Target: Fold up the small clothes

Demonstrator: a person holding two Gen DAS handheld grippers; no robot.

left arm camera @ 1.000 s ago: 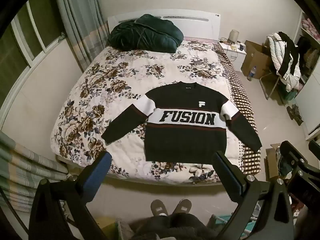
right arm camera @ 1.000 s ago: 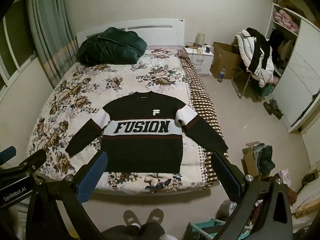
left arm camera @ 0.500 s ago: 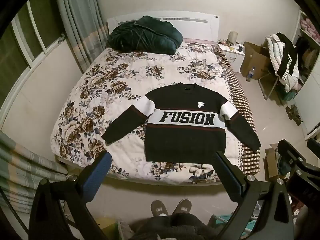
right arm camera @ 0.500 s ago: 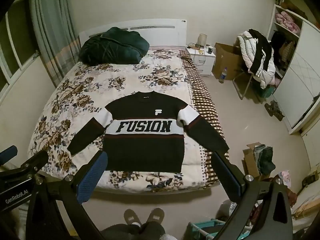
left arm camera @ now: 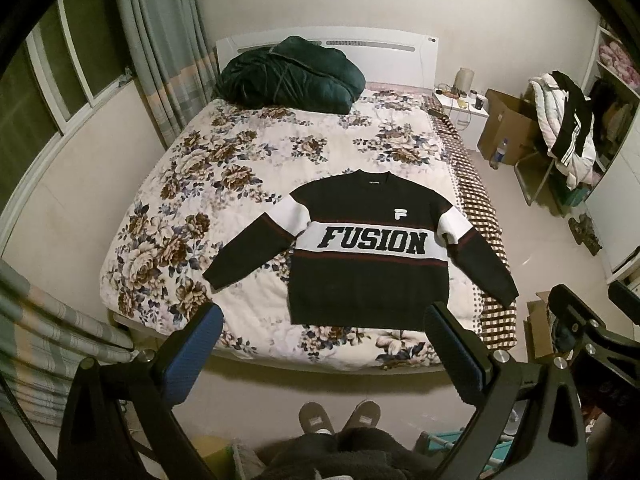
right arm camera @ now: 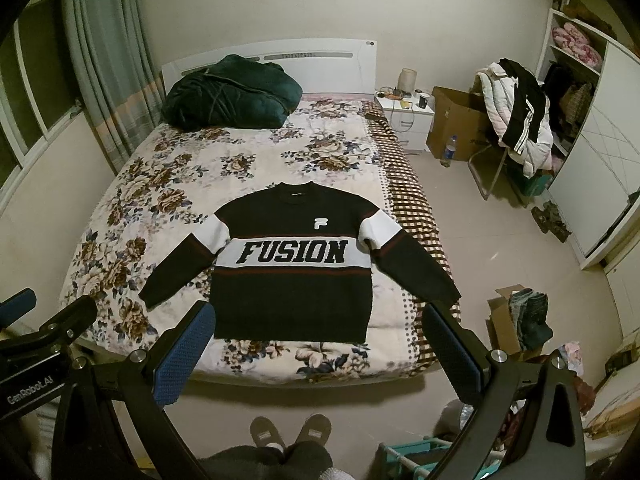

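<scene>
**Cut off and out of reach of the eye**

The person (right arm camera: 276, 456) shows only slippers and dark trouser legs at the bottom edge. Small items on the nightstand (right arm camera: 406, 114) are too tiny to identify. The wardrobe (left arm camera: 618, 92) runs off frame.

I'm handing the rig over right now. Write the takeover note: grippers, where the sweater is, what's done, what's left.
Left gripper: open, empty, held above the foot of the bed.
Right gripper: open, empty, alongside it.
Sweater: flat and face up on the floral bedspread near the foot end, both sleeves angled outward, the sleeve on the right reaching the checked blanket.
Done: sweater spread out; no fold made.
Left: fold both sleeves in, then fold the body.
</scene>
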